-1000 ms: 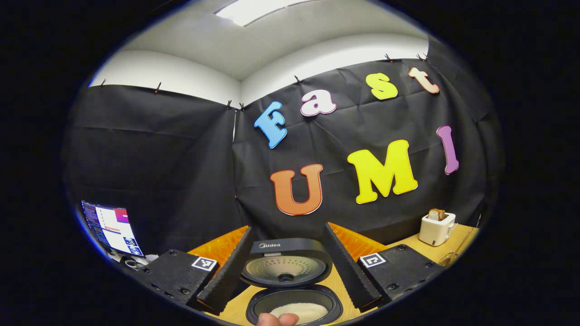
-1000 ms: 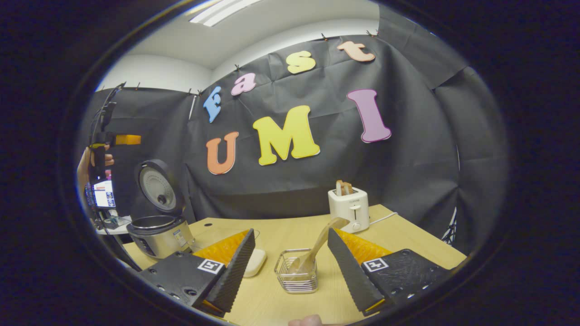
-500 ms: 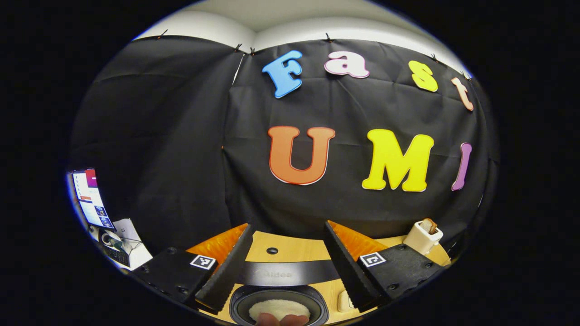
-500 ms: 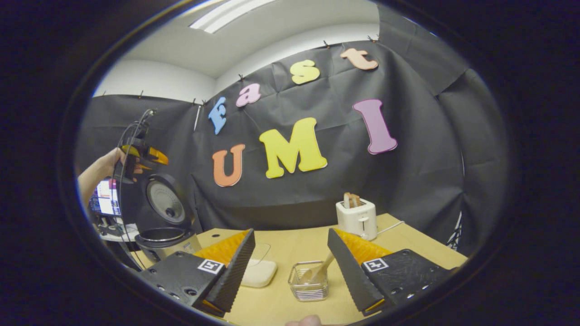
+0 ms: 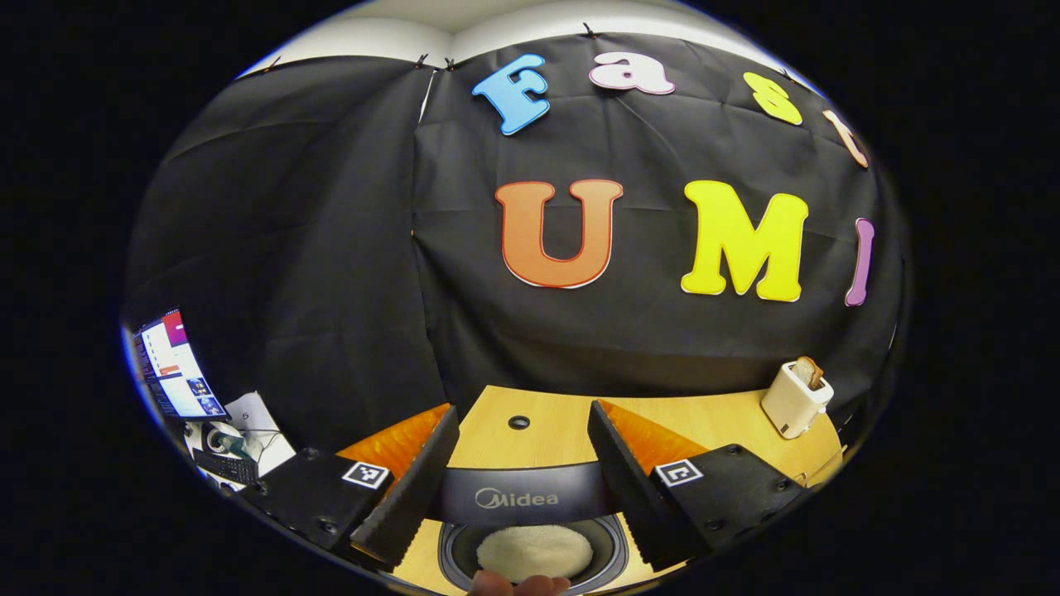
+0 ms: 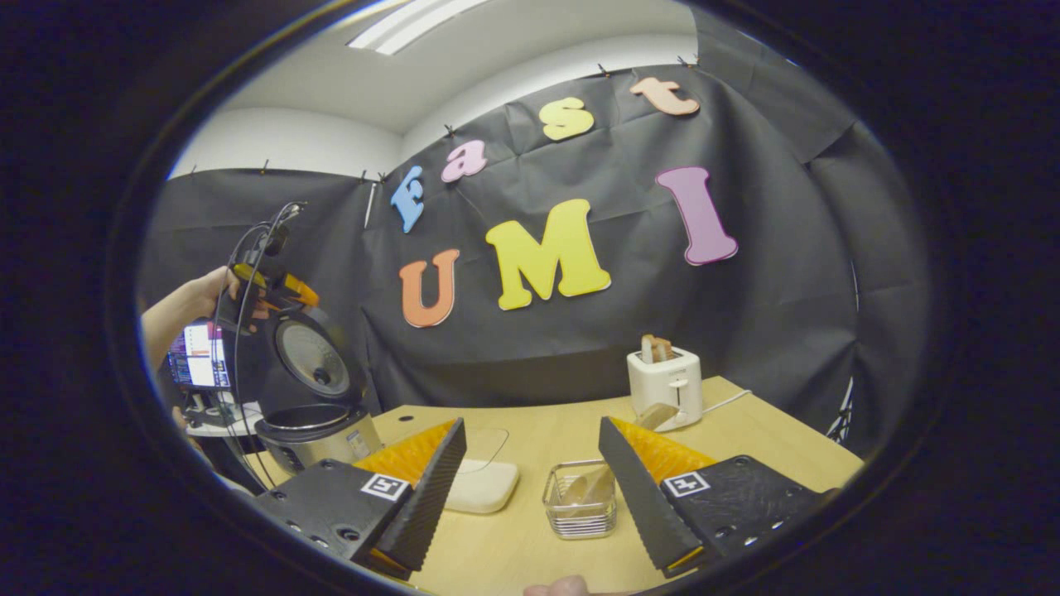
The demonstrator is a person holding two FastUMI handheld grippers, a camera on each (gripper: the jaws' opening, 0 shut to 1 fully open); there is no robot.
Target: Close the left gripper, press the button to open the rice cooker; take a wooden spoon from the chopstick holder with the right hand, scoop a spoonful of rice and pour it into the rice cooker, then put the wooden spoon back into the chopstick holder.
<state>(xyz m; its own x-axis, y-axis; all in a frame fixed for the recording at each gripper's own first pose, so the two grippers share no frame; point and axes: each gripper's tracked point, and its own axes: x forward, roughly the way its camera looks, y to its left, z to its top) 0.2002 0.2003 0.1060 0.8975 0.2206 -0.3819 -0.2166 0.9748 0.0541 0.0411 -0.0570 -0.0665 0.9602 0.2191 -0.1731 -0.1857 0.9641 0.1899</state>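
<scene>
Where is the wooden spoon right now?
In the right gripper view, the wooden spoon leans in the chopstick holder on the table, beside the right gripper, toaster behind.

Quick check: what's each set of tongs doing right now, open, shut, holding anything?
Left tongs: open, holding nothing, above the open rice cooker.
Right tongs: open, holding nothing; wooden spoon stands in the holder.

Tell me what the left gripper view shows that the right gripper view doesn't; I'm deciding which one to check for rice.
Left gripper view alone: the rice lying inside the pot, seen from above. Right gripper view alone: the wooden spoon standing in the wire holder, a white dish, and the left hand-held gripper raised above the open lid. Both share the rice cooker, the toaster and the table.
</scene>
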